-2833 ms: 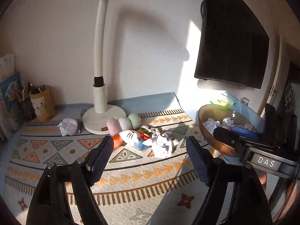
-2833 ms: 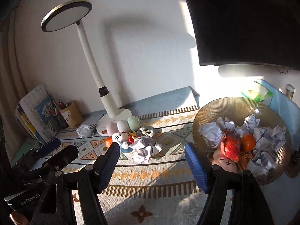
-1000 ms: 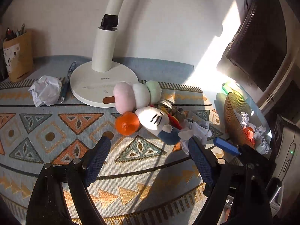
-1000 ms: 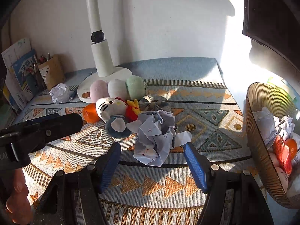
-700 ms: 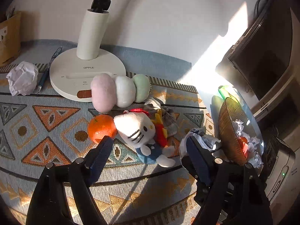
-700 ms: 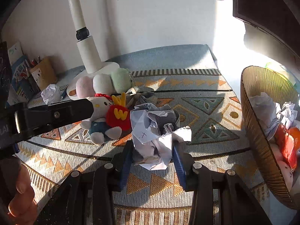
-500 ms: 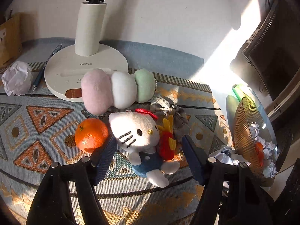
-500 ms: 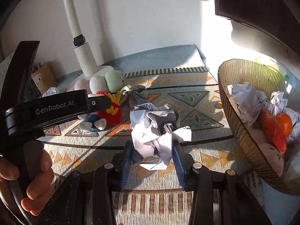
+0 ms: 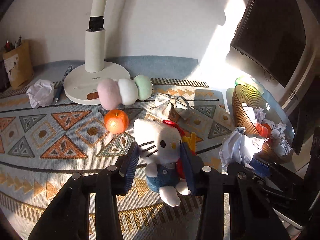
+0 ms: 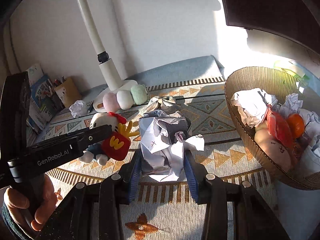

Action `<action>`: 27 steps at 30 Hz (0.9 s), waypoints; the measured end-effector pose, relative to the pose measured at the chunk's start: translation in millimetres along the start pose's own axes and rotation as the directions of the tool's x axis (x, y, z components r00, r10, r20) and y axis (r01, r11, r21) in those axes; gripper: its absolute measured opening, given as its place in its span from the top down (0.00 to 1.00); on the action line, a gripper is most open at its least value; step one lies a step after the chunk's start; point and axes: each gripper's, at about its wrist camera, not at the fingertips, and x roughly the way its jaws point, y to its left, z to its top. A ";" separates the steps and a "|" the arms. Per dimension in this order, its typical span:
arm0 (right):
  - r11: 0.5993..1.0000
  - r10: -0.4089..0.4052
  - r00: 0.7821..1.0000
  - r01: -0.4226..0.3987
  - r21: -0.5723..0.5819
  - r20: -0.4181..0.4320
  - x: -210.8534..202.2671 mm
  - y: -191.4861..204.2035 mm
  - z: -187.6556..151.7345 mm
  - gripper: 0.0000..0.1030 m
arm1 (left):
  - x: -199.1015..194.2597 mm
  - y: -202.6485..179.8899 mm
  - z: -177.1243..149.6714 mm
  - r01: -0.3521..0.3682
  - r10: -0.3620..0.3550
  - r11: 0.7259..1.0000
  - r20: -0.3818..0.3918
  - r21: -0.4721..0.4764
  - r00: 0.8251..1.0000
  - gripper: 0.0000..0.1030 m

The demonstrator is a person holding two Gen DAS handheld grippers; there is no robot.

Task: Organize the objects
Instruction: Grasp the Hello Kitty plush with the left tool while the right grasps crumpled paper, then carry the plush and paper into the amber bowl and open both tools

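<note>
- Left of the wicker basket, the left gripper had its pads closed on the white cat plush, lifted off the patterned mat.
- Nearer the basket, the right gripper pinched a crumpled paper wad just short of the rim.
- The plush looked held only by its soft head, so it could squirm loose if swung; the loose paper might snag the rim and spill.
- The basket held more crumpled paper, an orange, something red and a pale plush.
- Well left of the basket, another orange and a paper ball lay unsorted.
</note>
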 end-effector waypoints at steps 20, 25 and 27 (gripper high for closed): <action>0.987 0.005 0.995 -0.020 -0.158 -0.095 -15.4 20.7 -55.5 0.29 | -57.3 18.7 -93.8 -0.053 0.053 0.999 -0.064 -0.002 0.997 0.16; 0.996 0.035 0.994 -0.043 -0.073 -0.103 -13.5 12.1 -46.9 0.25 | -33.2 12.3 -93.3 -0.181 0.181 0.983 -0.108 0.009 0.978 0.18; 0.998 0.019 0.995 -0.025 -0.057 -0.099 -9.5 14.1 -43.7 0.25 | -30.7 13.6 -93.9 -0.203 0.203 0.979 -0.099 0.002 0.974 0.19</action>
